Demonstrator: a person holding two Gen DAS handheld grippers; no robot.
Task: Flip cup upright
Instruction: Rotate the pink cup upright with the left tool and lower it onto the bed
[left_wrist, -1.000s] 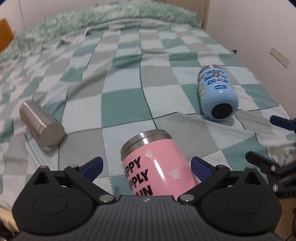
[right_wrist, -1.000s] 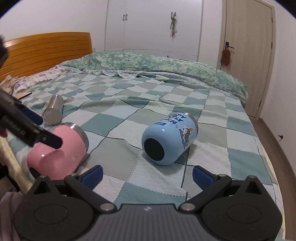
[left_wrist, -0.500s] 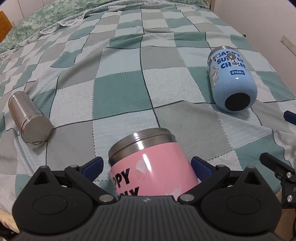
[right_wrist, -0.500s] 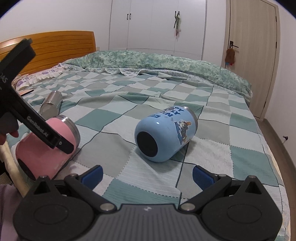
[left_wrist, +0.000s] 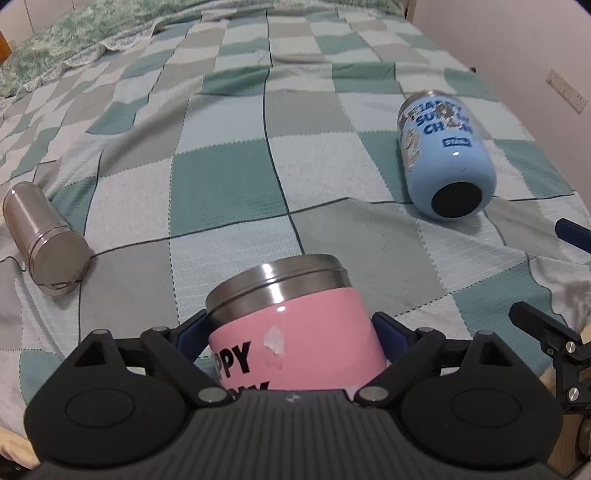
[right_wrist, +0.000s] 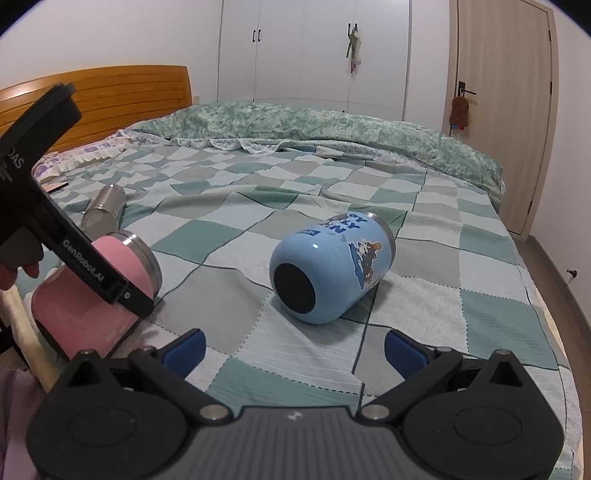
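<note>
A pink cup (left_wrist: 295, 339) with a steel rim lies on its side on the checked bedspread, rim pointing away. My left gripper (left_wrist: 291, 328) is shut on the pink cup, blue pads pressed on both its sides. In the right wrist view the pink cup (right_wrist: 74, 306) shows at the left with the left gripper over it. A light blue cup (left_wrist: 443, 158) lies on its side, black base toward me; it also shows in the right wrist view (right_wrist: 332, 266). My right gripper (right_wrist: 293, 347) is open and empty, a short way in front of the blue cup.
A steel cup (left_wrist: 40, 236) lies on its side at the left, also seen in the right wrist view (right_wrist: 105, 210). The bed's front edge is just below both grippers. A wooden headboard (right_wrist: 110, 92), wardrobe and door stand beyond the bed.
My left gripper moved forward around the pink cup and closed its pads onto the cup's sides. The right gripper edged slightly closer to the blue cup.
</note>
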